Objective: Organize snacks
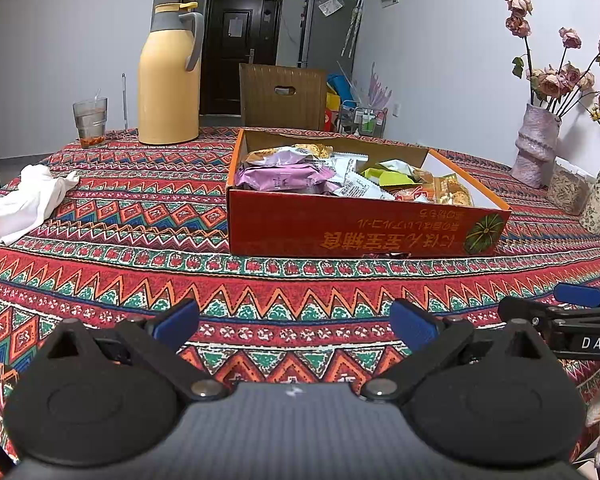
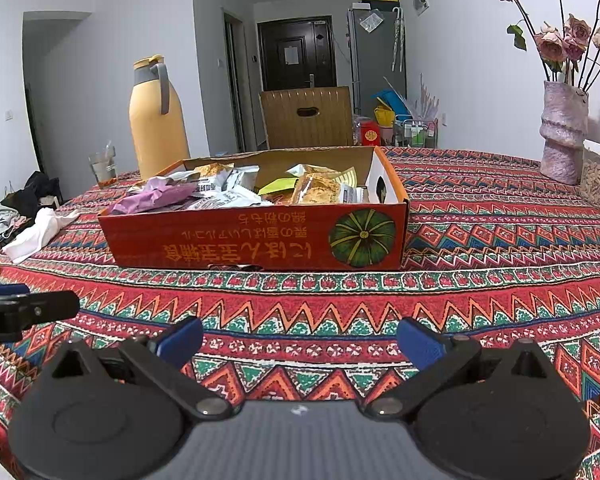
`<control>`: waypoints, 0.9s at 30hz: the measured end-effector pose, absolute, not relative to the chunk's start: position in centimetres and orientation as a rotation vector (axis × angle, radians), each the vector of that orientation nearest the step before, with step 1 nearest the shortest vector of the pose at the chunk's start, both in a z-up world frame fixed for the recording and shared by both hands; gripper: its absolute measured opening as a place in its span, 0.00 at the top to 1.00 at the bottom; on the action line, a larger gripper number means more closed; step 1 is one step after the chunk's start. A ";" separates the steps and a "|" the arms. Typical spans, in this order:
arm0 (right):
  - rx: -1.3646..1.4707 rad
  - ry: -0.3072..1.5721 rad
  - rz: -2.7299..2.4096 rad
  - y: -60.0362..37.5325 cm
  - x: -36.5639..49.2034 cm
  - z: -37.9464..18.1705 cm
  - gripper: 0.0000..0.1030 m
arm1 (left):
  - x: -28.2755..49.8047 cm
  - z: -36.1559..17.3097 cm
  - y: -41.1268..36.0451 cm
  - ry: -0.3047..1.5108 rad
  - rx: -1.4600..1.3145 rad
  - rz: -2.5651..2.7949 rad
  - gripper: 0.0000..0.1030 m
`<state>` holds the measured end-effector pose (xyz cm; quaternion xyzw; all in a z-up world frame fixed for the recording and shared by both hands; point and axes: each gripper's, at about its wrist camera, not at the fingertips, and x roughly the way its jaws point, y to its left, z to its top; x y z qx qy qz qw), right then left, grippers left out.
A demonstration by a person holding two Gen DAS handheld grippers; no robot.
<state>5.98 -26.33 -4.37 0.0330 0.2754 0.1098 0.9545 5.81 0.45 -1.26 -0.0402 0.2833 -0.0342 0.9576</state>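
Facing the shallow red-and-orange cardboard box [image 1: 364, 224], both tongs hang low over the patterned red woven cloth of the bench [image 1: 140, 264], well short of the box. Left tongs [image 1: 294, 320]: blue pads spread wide, nothing between them. Right tongs [image 2: 300, 340]: likewise wide and empty.

Snack packets [image 1: 320, 172] lie heaped inside the box: a crinkled purple wrapper [image 2: 156, 194] at the left, white-and-grey sachets in the middle, a lime-green packet [image 1: 396, 178] and golden biscuit packs [image 2: 316, 188] toward the right. No packet shows loose on the cloth. That fits either a box just filled or one about to be sorted, so no verdict.

Judgement: any grasp here should take one packet by a flat edge, lightly, since the foil slips and the biscuits crush.

Writing: the box front carries yellow characters, upside down, beside a green pumpkin picture [image 2: 362, 238]; I cannot read them reliably. "DAS" shows on the right tongs' side in the left view.
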 end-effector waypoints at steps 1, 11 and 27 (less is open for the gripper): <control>0.068 0.560 0.223 -26.3 6.0 -4.4 0.00 | 5.8 -1.3 0.4 0.575 -0.081 -0.070 0.00; 0.067 0.560 0.223 -26.3 6.0 -4.4 0.00 | 5.8 -1.3 0.4 0.574 -0.082 -0.070 0.00; 0.067 0.561 0.223 -26.4 6.0 -4.4 0.00 | 5.8 -1.1 0.5 0.569 -0.085 -0.079 0.00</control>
